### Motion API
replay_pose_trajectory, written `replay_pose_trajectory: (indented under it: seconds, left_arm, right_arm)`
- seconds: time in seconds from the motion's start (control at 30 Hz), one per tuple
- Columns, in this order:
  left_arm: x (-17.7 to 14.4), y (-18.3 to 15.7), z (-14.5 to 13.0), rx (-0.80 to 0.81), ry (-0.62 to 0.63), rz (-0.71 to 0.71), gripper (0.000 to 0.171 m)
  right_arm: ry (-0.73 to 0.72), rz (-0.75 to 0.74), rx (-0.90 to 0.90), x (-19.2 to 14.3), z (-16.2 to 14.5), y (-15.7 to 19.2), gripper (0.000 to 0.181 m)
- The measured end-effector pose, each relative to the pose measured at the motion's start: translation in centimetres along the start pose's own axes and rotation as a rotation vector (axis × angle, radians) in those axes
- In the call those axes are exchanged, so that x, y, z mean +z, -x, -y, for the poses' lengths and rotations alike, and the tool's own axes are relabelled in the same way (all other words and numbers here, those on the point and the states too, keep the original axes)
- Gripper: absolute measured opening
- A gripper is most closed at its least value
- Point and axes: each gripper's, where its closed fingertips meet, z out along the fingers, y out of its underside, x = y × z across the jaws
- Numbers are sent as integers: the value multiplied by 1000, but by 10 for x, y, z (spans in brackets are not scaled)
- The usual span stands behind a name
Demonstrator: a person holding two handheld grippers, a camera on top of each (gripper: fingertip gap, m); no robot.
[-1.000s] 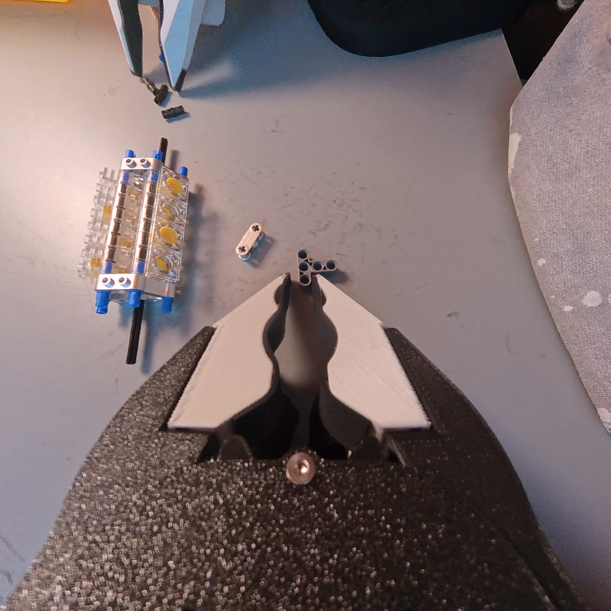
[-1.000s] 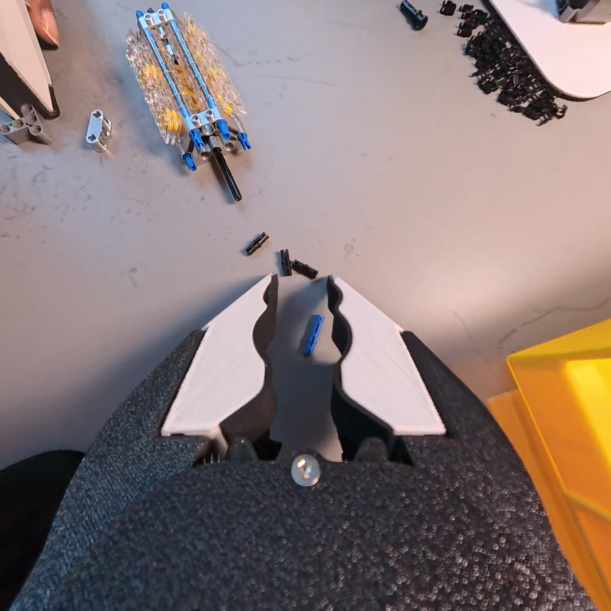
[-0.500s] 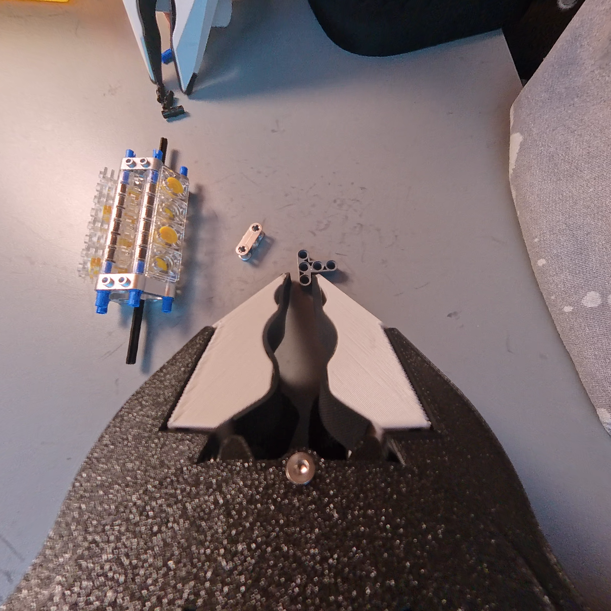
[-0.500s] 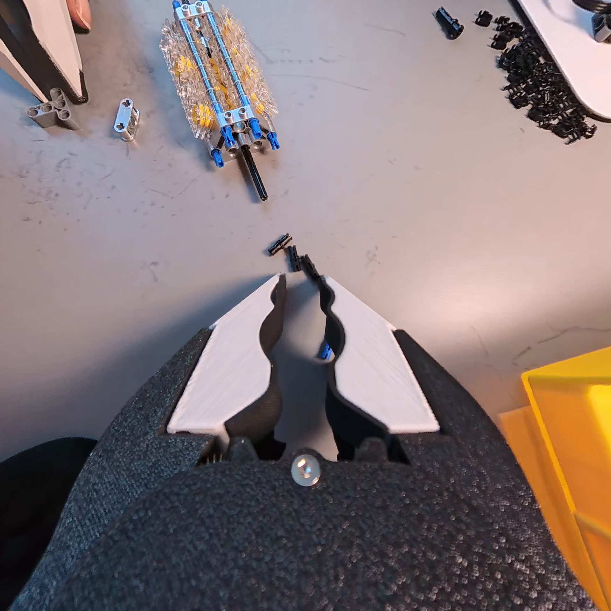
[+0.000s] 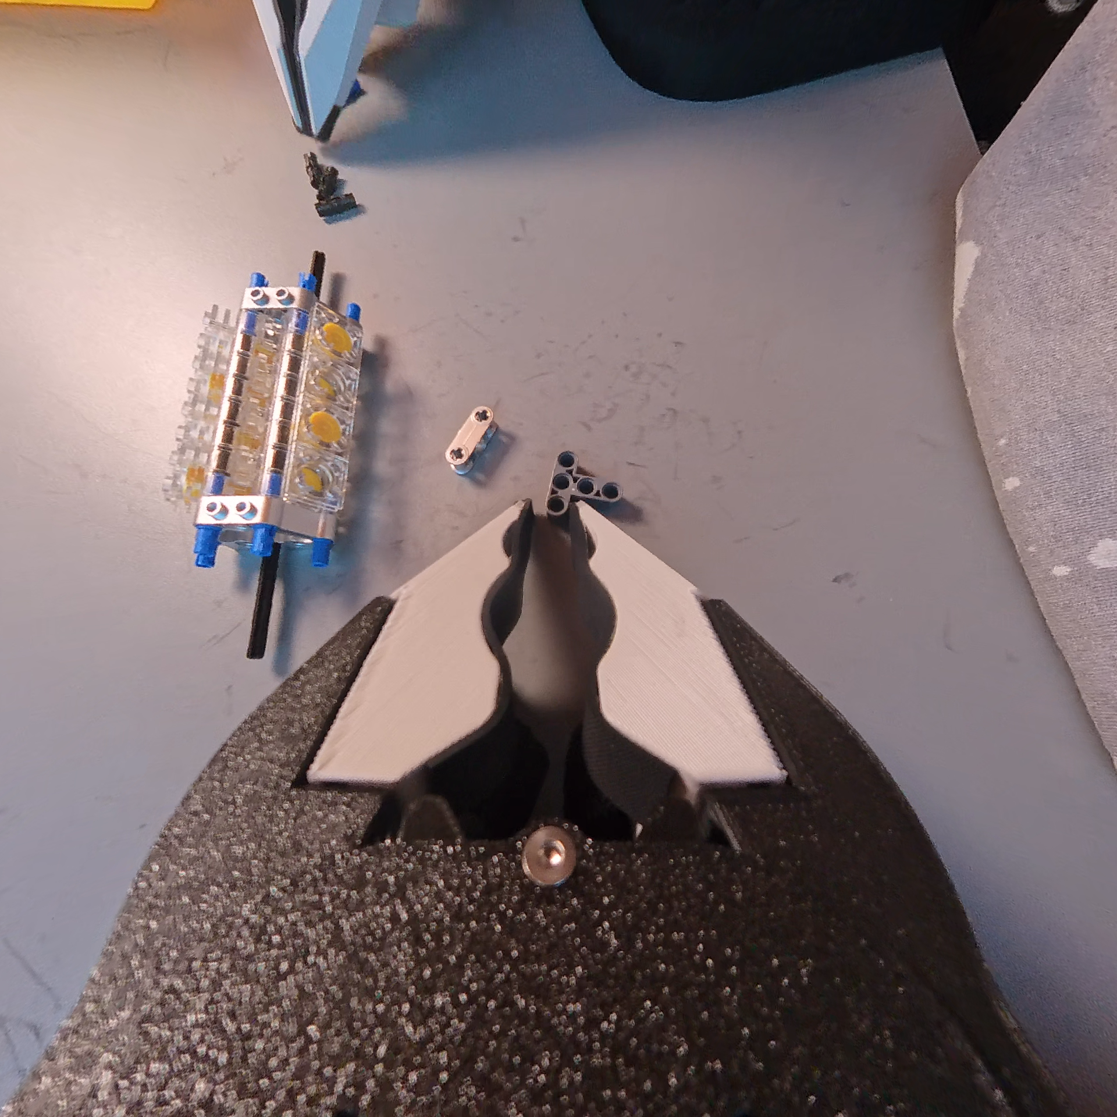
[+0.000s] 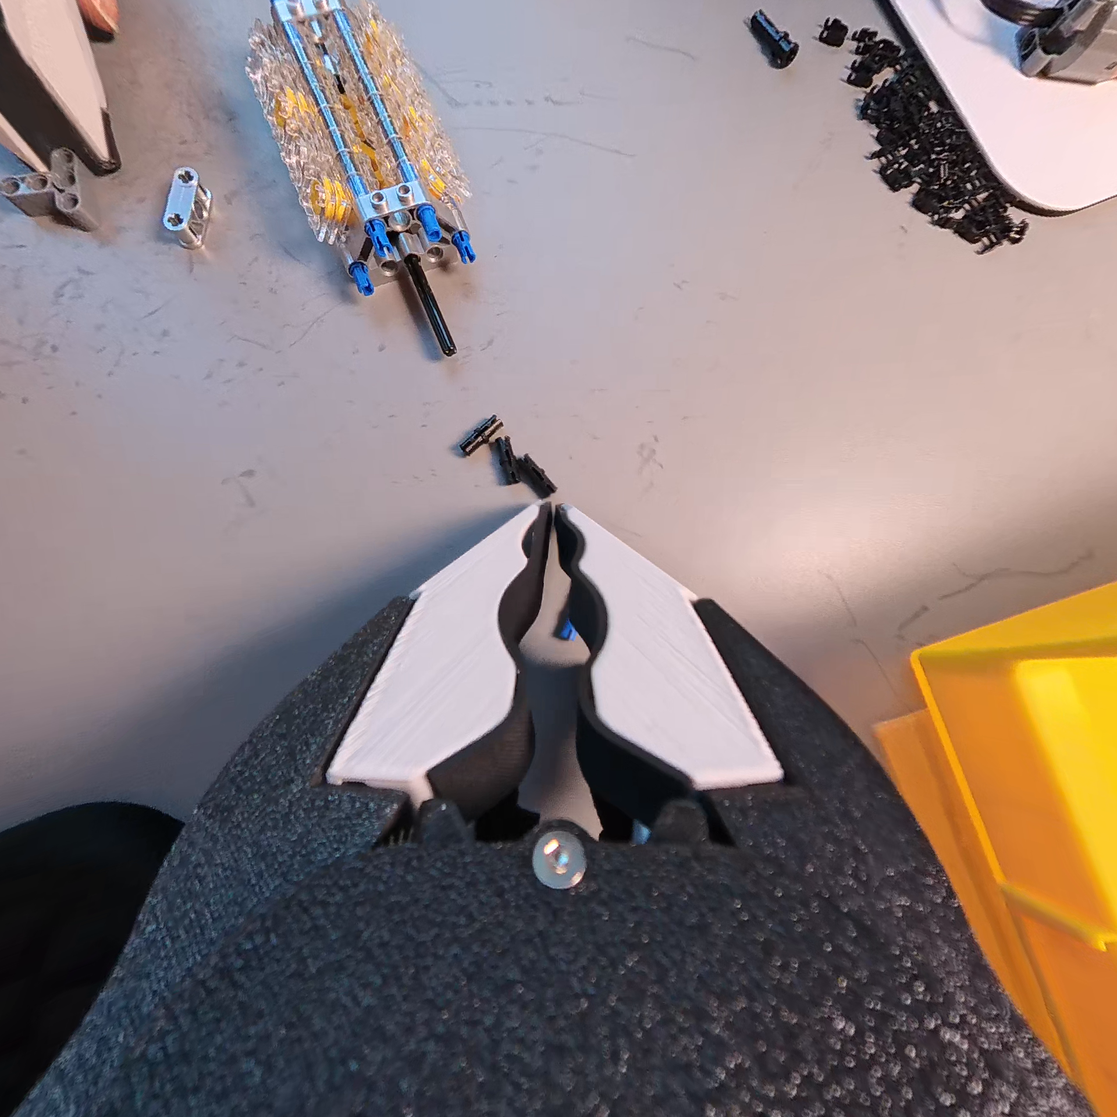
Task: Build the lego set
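My left gripper (image 5: 551,511) rests low on the grey table, its jaws nearly closed on the end of a grey T-shaped beam (image 5: 574,483); the right wrist view shows the beam (image 6: 48,193) at that gripper's tips. My right gripper (image 6: 551,505) is shut on a small blue pin (image 6: 565,628), which shows between its fingers. It also appears in the left wrist view (image 5: 320,72). Three black pins (image 6: 508,456) lie just ahead of its tips. A clear block assembly with yellow discs, blue pins and a black axle (image 5: 272,417) lies left of my left gripper.
A small silver two-hole connector (image 5: 472,448) lies between the assembly and the T-beam. A pile of black pins (image 6: 931,133) borders a white board (image 6: 1027,151) at far right. A yellow bin (image 6: 1027,786) stands at right. A grey padded seat (image 5: 1039,362) edges the table. My hands' fingertips stand some 20 cm from each other. My right tips are about 15 cm from the black axle (image 5: 272,417), my left tips only 8 cm. The right camera catches it too, in the right wrist view (image 6: 326,97).
My right gripper's jaws have closed from open onto the blue pin that lay between them, and it has shifted along the table. My left gripper has not moved.
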Motion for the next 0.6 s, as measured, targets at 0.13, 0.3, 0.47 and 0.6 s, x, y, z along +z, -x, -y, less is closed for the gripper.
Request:
replay_pose_trajectory:
  seconds: [0.13, 0.3, 0.47, 0.6]
  left_arm:
    - [0, 1, 0, -9, 0, 0, 10]
    - [0, 2, -1, -20, 1, -7, 11]
    - [0, 4, 0, -21, 1, 5, 11]
    - [-1, 6, 0, -36, -3, 14, 14]
  right_arm:
    - [-26, -44, 60, -23, -1, -13, 19]
    - [72, -37, 116, -31, -31, -13, 24]
    - [89, -43, 109, -22, -30, -13, 4]
    - [38, -49, 73, -22, -20, -13, 3]
